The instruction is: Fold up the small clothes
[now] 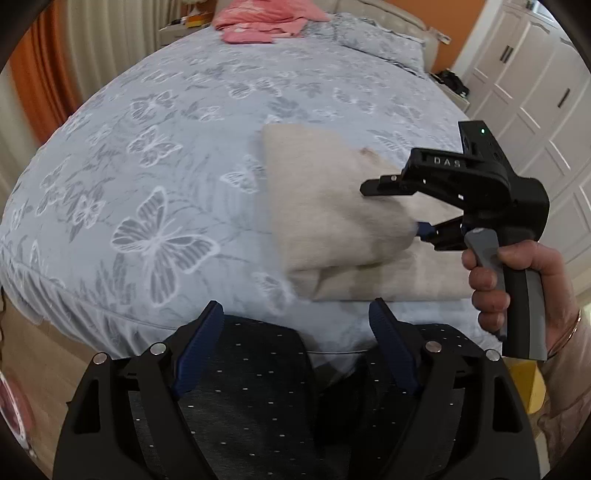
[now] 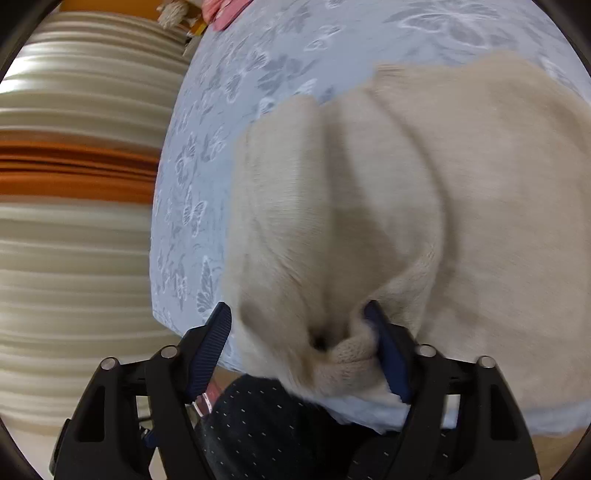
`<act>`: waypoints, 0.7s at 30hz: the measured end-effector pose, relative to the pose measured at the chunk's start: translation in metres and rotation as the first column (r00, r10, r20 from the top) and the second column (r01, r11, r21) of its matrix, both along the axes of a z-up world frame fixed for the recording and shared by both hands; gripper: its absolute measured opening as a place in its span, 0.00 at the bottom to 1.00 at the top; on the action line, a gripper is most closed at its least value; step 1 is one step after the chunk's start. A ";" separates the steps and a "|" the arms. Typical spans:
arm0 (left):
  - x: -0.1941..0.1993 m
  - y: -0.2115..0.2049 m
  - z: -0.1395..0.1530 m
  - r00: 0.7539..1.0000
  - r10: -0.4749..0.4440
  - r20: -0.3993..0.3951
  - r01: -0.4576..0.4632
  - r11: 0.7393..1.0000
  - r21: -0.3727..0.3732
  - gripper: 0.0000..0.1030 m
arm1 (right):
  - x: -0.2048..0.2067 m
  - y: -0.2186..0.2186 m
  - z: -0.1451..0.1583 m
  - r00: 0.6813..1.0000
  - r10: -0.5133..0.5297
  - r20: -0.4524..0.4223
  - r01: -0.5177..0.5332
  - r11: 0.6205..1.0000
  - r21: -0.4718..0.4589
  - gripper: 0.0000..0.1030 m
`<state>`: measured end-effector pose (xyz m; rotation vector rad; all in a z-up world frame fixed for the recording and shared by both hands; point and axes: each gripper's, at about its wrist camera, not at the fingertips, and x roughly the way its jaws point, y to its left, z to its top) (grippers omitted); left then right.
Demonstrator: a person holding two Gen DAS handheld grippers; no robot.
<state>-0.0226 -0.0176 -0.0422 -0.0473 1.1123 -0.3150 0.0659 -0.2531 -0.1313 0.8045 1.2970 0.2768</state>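
Note:
A cream knit garment (image 1: pixel 314 192) lies on the bed, part folded, with one flap raised and blurred. My right gripper (image 1: pixel 391 210), held by a hand (image 1: pixel 524 288), reaches in from the right with that flap around its jaws. In the right wrist view the garment (image 2: pixel 369 184) bunches against the right finger (image 2: pixel 388 350), while the left finger (image 2: pixel 210 343) shows a bare pad, so the right gripper (image 2: pixel 299 343) stands open with cloth between its jaws. My left gripper (image 1: pixel 295 347) hovers open over the bed's near edge, with nothing in it.
The bed cover (image 1: pixel 147 147) is pale blue with butterflies. Pink clothes (image 1: pixel 258 22) lie heaped at the far end. White wardrobe doors (image 1: pixel 535 92) stand at the right and curtains (image 2: pixel 74 184) at the left. Dark dotted trousers (image 1: pixel 258 398) fill the foreground.

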 end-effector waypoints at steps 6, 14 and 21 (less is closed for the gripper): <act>0.005 0.004 0.001 1.000 0.021 -0.008 -0.021 1.000 -0.007 0.76 | -0.014 -0.016 0.078 0.963 -0.060 0.264 0.060 0.998 0.007 0.14; 0.011 -0.032 -0.014 0.997 -0.057 -0.050 0.054 0.997 -0.057 0.77 | -0.116 -0.155 0.048 0.937 -0.296 0.183 0.318 0.942 -0.104 0.01; 0.016 -0.079 -0.017 0.992 -0.120 -0.038 0.117 0.991 -0.064 0.77 | -0.114 -0.154 0.015 0.930 -0.352 0.103 0.348 0.936 0.058 0.81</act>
